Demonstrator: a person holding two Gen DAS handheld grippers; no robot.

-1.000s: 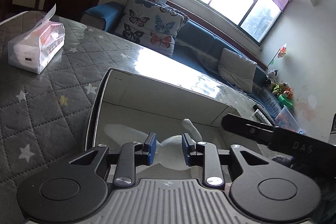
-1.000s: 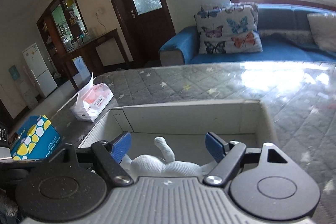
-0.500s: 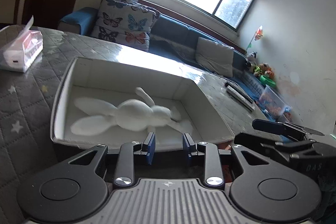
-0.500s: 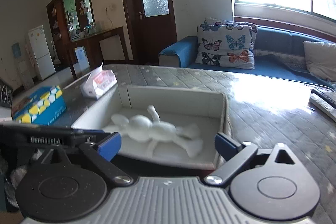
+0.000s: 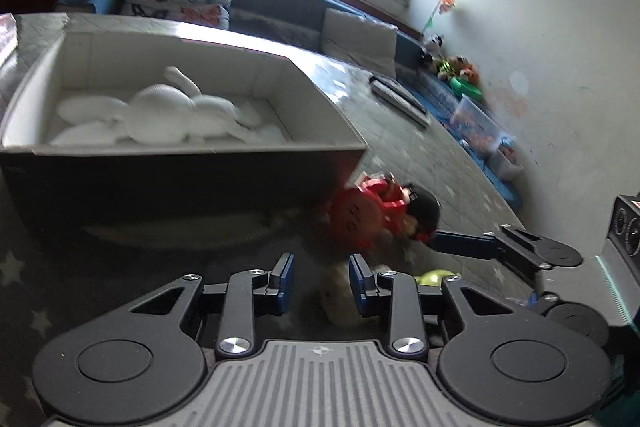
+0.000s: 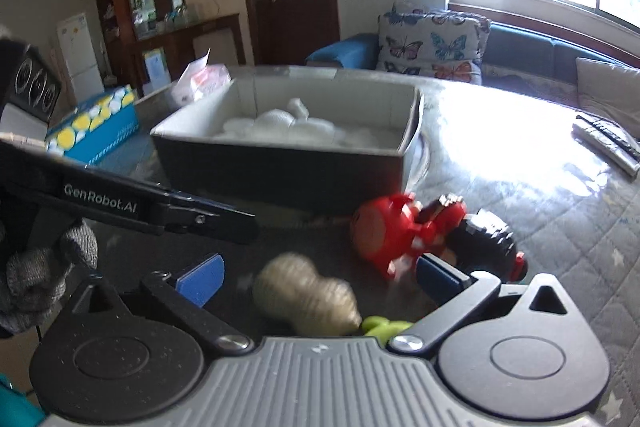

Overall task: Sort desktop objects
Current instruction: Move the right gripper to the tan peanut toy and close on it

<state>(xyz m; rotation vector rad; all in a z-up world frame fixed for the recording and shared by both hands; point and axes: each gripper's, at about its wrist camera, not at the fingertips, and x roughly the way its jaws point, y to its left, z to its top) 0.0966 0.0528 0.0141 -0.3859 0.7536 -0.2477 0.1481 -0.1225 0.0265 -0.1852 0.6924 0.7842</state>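
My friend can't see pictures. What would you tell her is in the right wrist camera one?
The open right gripper hovers over a beige peanut-shaped toy on a grey star-patterned table, with a red toy figure just beyond it. Behind them, a grey box holds a white stuffed rabbit, and the left gripper reaches in from the left.

red toy point(image 6: 404, 235): blurred, details unreadable | green object point(image 6: 382, 327): at 6 o'clock, mostly hidden by gripper body | tissue pack point(image 5: 6, 35): cut off at 9 o'clock

Quilted cloth table cover point(image 6: 560, 227) is lying under glossy film. Cardboard box point(image 6: 280, 167) is showing matt; red toy point(image 6: 396, 231) is looking like glossy plastic.
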